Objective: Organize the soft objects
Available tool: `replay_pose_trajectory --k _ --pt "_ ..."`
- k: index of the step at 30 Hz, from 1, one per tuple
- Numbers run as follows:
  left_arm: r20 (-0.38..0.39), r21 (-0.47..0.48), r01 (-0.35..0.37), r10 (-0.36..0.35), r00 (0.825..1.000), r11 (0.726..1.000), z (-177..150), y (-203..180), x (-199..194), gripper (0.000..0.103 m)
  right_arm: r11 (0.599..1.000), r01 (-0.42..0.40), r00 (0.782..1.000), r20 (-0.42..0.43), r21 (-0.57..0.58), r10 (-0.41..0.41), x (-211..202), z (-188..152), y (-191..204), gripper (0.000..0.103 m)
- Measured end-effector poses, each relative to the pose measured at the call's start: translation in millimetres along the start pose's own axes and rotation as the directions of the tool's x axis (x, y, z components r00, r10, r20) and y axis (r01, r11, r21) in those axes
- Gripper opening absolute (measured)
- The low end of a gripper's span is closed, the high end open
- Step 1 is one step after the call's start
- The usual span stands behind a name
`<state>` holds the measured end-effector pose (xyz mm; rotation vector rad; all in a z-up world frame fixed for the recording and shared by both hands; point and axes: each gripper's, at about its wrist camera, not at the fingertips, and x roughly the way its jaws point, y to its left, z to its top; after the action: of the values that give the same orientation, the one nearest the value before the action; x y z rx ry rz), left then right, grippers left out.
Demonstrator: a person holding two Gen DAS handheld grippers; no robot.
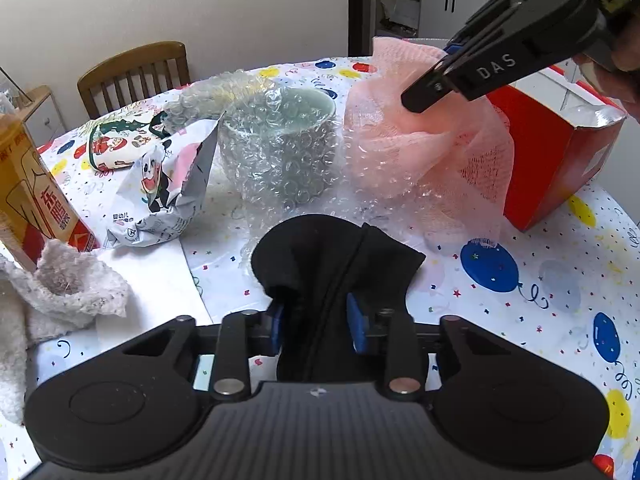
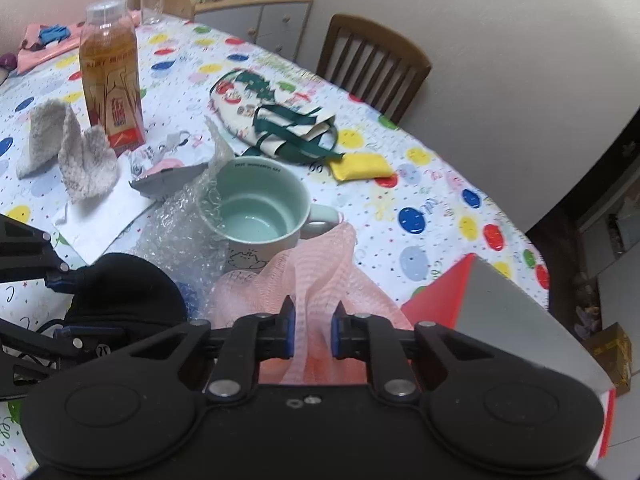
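Observation:
A black fabric piece (image 1: 336,256) lies on the dotted tablecloth, and my left gripper (image 1: 318,322) is shut on its near end, blue pads pressing the cloth. From the right wrist view the same black fabric (image 2: 124,288) shows at lower left with the left gripper's fingers (image 2: 60,276) on it. A pink mesh cloth (image 2: 316,280) is bunched between a mug and a red box, with my right gripper (image 2: 312,330) shut on a fold of it. In the left wrist view the right gripper (image 1: 432,92) reaches down into the pink mesh (image 1: 440,152) from the upper right.
A mint mug (image 2: 260,212) sits in bubble wrap (image 1: 276,152). A red box (image 1: 560,148) stands at right. Fluffy white cloths (image 2: 76,148), a tea bottle (image 2: 112,76), a printed tote bag (image 2: 272,120), a yellow pouch (image 2: 360,168) and a panda packet (image 1: 168,184) lie around. A wooden chair (image 2: 372,64) stands behind.

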<state>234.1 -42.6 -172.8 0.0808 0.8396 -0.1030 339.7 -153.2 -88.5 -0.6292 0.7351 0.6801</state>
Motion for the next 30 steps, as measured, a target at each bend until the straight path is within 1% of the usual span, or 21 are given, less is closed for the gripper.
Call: replay_pose_trajectory --k 2,6,15,20,24,30 --pt "0.005 -0.002 0.005 -0.005 1.0 1.0 -1 1 -4 0.021 1.0 0.02 1.0 0.018 0.018 -0.02 -8 -3 0 0.013" --pt "0.02 0.006 0.013 -0.013 1.0 1.0 0 0 -14 0.018 0.997 0.03 0.997 0.063 0.072 -0.035 -28 -6 -3 0.011" --pt "0.046 -0.034 0.091 -0.09 0.995 0.995 10 1 -44 0.016 0.98 -0.014 0.992 0.126 0.198 -0.011 -76 -10 -15 0.01" --pt "0.072 -0.054 0.132 -0.128 0.989 0.99 24 -1 -65 0.016 0.966 -0.039 0.985 0.171 0.256 -0.005 -103 -14 -27 0.01" --pt "0.095 -0.074 0.157 -0.15 0.984 0.985 40 -2 -81 0.016 0.96 -0.03 0.976 0.215 0.28 -0.032 -125 -16 -39 0.01" --pt "0.157 -0.105 0.195 -0.177 0.971 0.975 71 0 -106 0.016 0.947 -0.009 0.959 0.272 0.322 -0.083 -153 -20 -65 0.01"
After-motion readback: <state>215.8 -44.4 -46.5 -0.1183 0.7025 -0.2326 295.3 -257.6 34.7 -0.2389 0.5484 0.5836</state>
